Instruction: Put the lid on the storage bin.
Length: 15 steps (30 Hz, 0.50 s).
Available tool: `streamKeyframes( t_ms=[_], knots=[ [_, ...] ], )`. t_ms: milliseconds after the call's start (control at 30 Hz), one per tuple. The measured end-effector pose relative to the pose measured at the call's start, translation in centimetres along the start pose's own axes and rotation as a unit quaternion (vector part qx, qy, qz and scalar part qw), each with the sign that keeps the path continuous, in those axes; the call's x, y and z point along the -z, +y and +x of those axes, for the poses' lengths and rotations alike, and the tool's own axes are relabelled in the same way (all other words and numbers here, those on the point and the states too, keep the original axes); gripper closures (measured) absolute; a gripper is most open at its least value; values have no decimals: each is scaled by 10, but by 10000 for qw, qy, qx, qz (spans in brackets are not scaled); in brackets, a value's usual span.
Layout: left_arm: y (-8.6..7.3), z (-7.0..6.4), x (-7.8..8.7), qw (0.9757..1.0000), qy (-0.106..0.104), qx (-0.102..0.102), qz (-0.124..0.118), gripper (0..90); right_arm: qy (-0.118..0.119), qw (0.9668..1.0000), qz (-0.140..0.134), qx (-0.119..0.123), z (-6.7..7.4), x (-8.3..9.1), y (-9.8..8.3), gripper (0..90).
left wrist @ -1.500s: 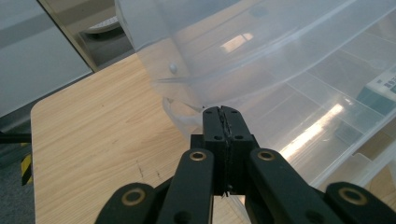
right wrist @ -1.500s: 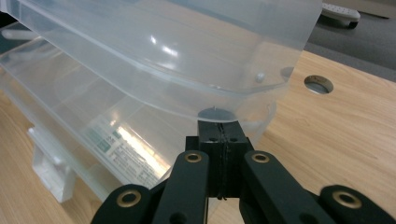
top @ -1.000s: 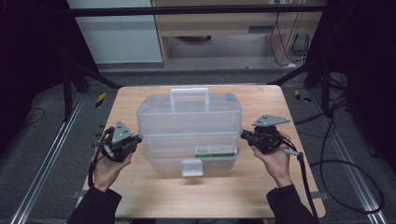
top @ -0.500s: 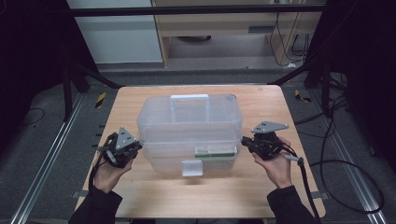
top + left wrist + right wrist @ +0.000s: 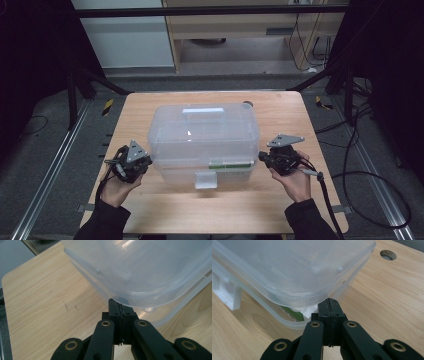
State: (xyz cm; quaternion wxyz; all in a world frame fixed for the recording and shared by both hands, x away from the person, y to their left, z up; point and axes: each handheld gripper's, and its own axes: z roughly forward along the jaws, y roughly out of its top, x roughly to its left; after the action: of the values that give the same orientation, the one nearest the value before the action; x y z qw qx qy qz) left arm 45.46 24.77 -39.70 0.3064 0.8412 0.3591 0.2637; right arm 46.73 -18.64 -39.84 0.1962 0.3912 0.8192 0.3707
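Note:
A clear plastic storage box (image 5: 202,140) with a white front latch (image 5: 206,179) stands mid-table. Its lid (image 5: 140,265) is lifted at the front, leaving a gap above the base rim (image 5: 274,315). My left gripper (image 5: 147,162) is shut at the box's left side, and its joined tips (image 5: 120,307) sit under the lid's corner rim. My right gripper (image 5: 261,156) is shut at the right side, its tips (image 5: 329,306) likewise tucked beneath the lid's edge (image 5: 287,265). Nothing lies between either pair of jaws. A green label (image 5: 292,312) shows through the base.
The wooden table (image 5: 310,125) has a round hole (image 5: 246,104) behind the box. Bare wood lies in front of the box and to both sides. A shelf unit (image 5: 240,30) stands beyond the table, and cables (image 5: 360,165) run over the floor at right.
The lid's front edge has risen, so the handle on top now looks flat. Both hands have shifted slightly toward the near edge while staying at the box's sides.

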Motion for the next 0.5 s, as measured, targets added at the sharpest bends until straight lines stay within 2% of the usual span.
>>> streamKeyframes(
  t_ms=[267, 367, 467, 500],
  knots=[
    [-3, 0, -6, 9999, -41, 21, 106, 891, -35, 9999, 164, 17, 1, -4, -3, 900],
    [-4, 2, -8, 9997, -47, 48, 232, 887, -58, 9997, 235, 65, 1, -6, -4, 899],
    [-6, 6, -10, 9995, 78, 111, 287, 885, -158, 9994, 310, 73, -1, -7, -6, 896],
    [-7, 8, -10, 9993, 89, 159, 313, 883, -87, 9995, 286, 21, -3, -7, -7, 893]
  ],
)
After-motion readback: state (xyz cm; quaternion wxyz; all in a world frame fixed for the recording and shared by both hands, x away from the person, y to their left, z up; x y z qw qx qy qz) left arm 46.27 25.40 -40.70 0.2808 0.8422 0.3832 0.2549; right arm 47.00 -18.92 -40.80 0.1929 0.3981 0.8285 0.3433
